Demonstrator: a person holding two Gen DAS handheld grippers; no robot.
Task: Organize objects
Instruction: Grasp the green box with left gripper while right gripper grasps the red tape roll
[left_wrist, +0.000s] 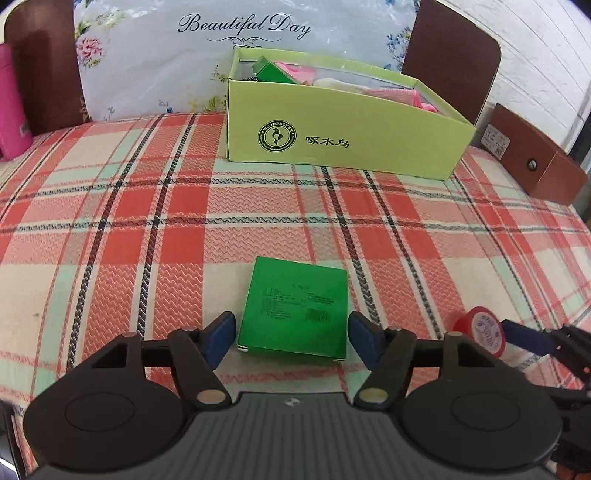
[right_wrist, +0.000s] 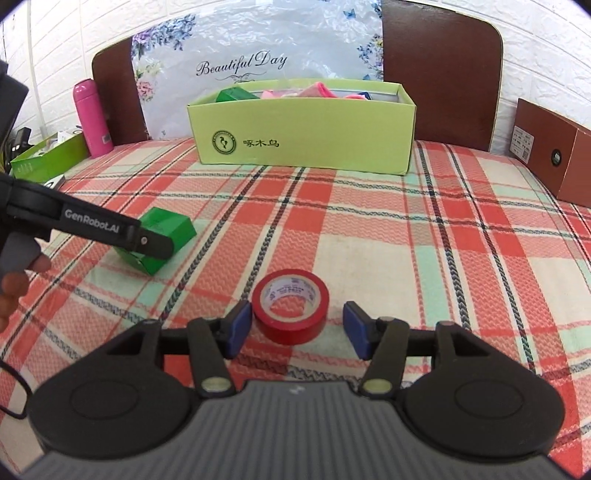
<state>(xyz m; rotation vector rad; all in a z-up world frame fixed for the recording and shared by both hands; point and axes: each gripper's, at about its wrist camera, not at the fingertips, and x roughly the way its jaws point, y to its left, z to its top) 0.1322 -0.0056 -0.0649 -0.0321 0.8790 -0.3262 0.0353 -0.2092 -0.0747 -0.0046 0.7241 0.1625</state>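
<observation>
A flat green box (left_wrist: 293, 306) lies on the plaid bedcover. My left gripper (left_wrist: 291, 332) is open, its blue pads flanking the box's near end with barely any gap on either side. A red tape roll (right_wrist: 291, 306) lies flat between the pads of my open right gripper (right_wrist: 295, 328). The left pad is close against the roll, while the right pad stands clearly apart. From the right wrist view, one of the left gripper's fingers (right_wrist: 155, 242) crosses in front of the green box (right_wrist: 170, 229). In the left wrist view the tape roll (left_wrist: 480, 328) sits at the right.
A light green shoebox (left_wrist: 332, 140) stands open at the back, holding a green box and pink items. A brown box (right_wrist: 554, 155) stands at the right edge, and a pink bottle (right_wrist: 92, 118) and a green carton (right_wrist: 48, 158) at the left. A headboard and a floral bag stand behind.
</observation>
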